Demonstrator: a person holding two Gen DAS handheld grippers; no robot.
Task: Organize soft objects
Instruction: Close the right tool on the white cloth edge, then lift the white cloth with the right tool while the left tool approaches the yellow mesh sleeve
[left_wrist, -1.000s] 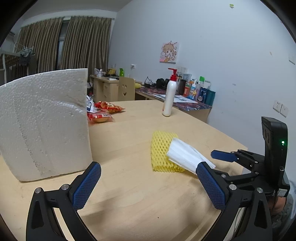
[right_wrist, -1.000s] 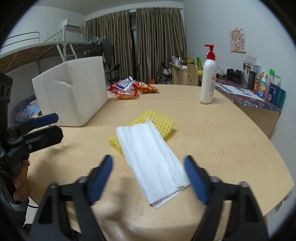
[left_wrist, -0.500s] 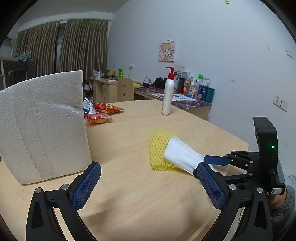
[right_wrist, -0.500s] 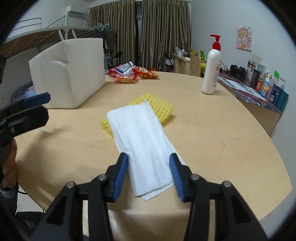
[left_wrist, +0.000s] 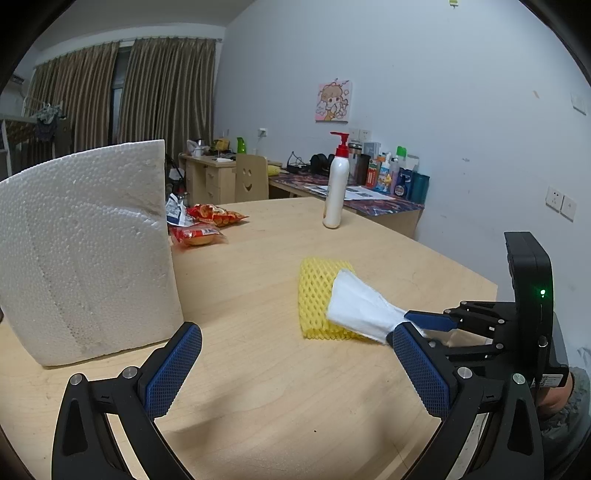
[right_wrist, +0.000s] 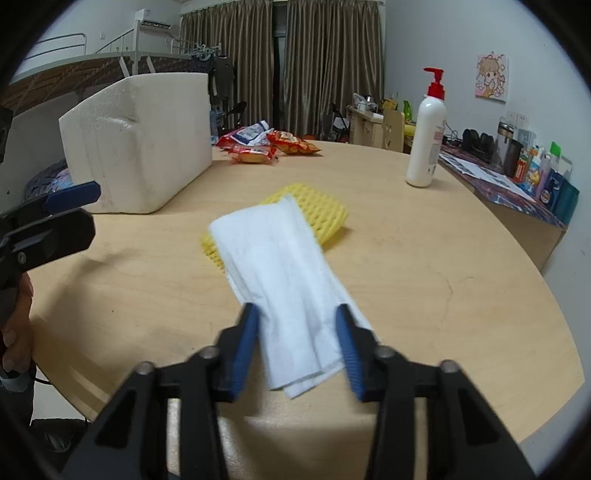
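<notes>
A folded white tissue (right_wrist: 288, 273) lies half over a yellow foam net (right_wrist: 325, 210) on the round wooden table (right_wrist: 443, 280). My right gripper (right_wrist: 297, 332) straddles the tissue's near end. Its jaws are closing, and the blue pads touch both side edges and bunch the tissue inward. In the left wrist view the tissue (left_wrist: 354, 310) tapers toward the right gripper (left_wrist: 410, 325) and its far end rests on the foam net (left_wrist: 317, 291). My left gripper (left_wrist: 295, 373) stands wide open over bare table, left of the net, with nothing between its fingers.
A large white styrofoam block (left_wrist: 85, 251) stands on the table's left side. Behind it lie red snack packets (left_wrist: 207, 225). A white pump bottle (left_wrist: 336, 188) with a red top stands at the far side. The table edge runs just below the right gripper.
The right gripper's jaws have narrowed from wide open to the tissue's sides, and the tissue has gathered between them. The left gripper has stayed where it was, open.
</notes>
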